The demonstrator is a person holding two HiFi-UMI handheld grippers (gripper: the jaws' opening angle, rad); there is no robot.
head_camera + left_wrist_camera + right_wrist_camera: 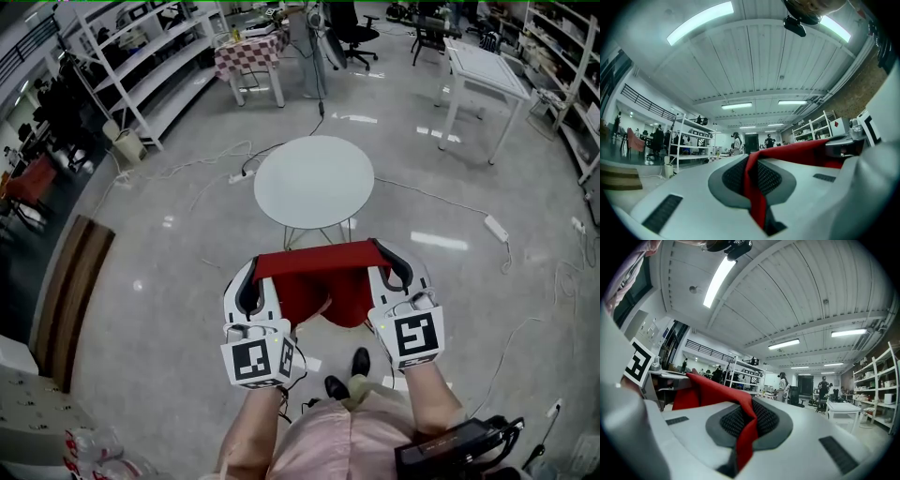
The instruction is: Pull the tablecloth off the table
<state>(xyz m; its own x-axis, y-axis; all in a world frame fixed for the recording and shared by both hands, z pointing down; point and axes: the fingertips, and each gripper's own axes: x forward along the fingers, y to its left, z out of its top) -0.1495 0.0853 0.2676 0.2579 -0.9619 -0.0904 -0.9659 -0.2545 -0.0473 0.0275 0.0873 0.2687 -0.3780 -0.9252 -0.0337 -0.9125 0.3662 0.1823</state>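
Observation:
The red tablecloth (323,281) hangs in the air between my two grippers, stretched along its top edge and sagging below, clear of the round white table (313,180) ahead. My left gripper (251,278) is shut on the cloth's left corner, and in the left gripper view the red tablecloth (757,192) runs pinched between the grey pads (736,180). At the other end my right gripper (392,263) is shut on the right corner; the right gripper view shows the tablecloth (743,437) clamped between its pads (771,425).
The round table's top is bare. Cables and a power strip (495,228) lie on the shiny floor. A white rectangular table (483,70) stands at the back right, a checkered table (248,52) and shelving (150,66) at the back left. My feet (347,373) are below the cloth.

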